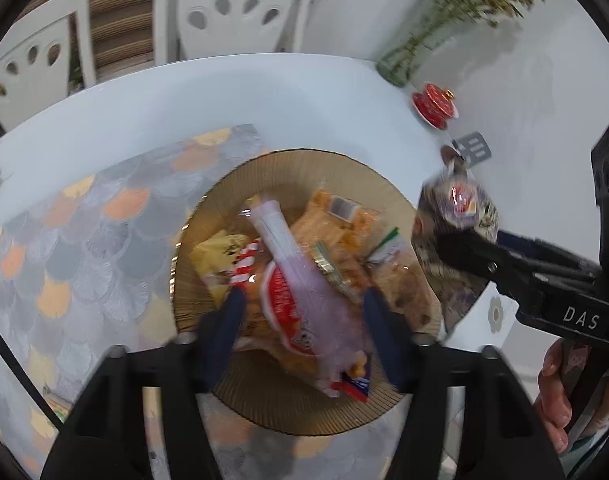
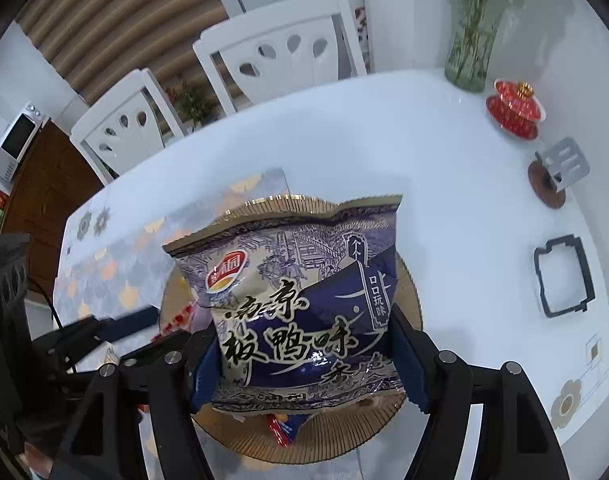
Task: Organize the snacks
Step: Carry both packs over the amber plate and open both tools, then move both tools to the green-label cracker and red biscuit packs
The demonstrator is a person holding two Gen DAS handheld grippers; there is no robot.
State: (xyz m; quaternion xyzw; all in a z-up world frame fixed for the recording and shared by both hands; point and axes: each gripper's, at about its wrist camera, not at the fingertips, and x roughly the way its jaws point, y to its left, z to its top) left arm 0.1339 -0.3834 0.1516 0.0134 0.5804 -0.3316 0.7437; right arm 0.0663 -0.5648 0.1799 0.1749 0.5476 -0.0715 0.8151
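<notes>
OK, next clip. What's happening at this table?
A person is sorting snacks into a ribbed golden plate with a handheld gripper in each hand. The right gripper is clamped on a blue-and-cream chip bag, held over the plate. The left gripper hangs open over the plate's pile, its fingers either side of a pale purple packet without pressing it. A vase and a red lidded cup stand at the table's far edge.
</notes>
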